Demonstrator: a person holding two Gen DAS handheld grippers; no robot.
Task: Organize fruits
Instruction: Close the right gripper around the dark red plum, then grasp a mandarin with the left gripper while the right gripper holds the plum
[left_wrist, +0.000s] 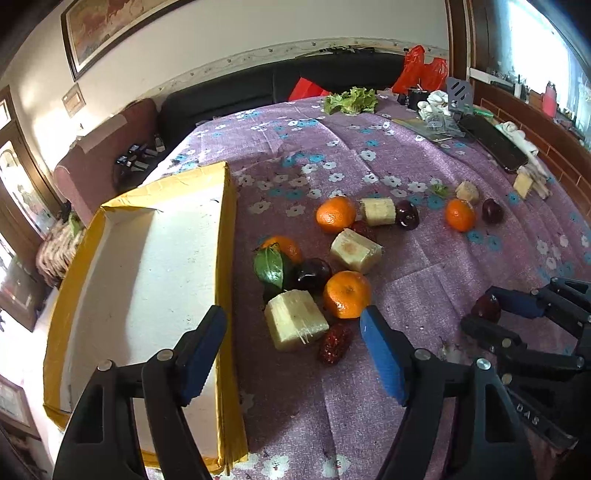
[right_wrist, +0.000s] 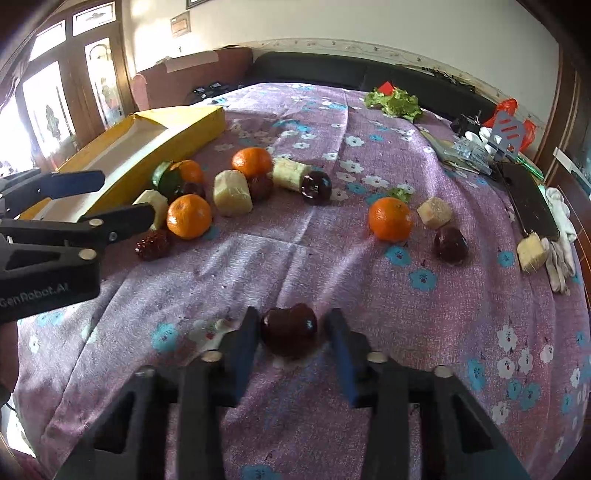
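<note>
Glossy dark plum (right_wrist: 289, 329) sits between right gripper (right_wrist: 291, 332) jaws, narrowly parted, contact unclear; left gripper (left_wrist: 293, 326) wide over fibrous sugarcane chunk (left_wrist: 295, 319).

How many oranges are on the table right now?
4. One by the green leaf, one near the left hand-held gripper, one mid-cluster, one alone to the right. Others may be hidden.

The right hand-held gripper (right_wrist: 291, 332) is straddling a dark plum (right_wrist: 289, 329), jaws parted with gaps on both sides. The plum is resting on the flowered purple cloth (right_wrist: 369, 295). The left hand-held gripper (right_wrist: 110, 199) is hovering open near a mandarin (right_wrist: 188, 216).
</note>
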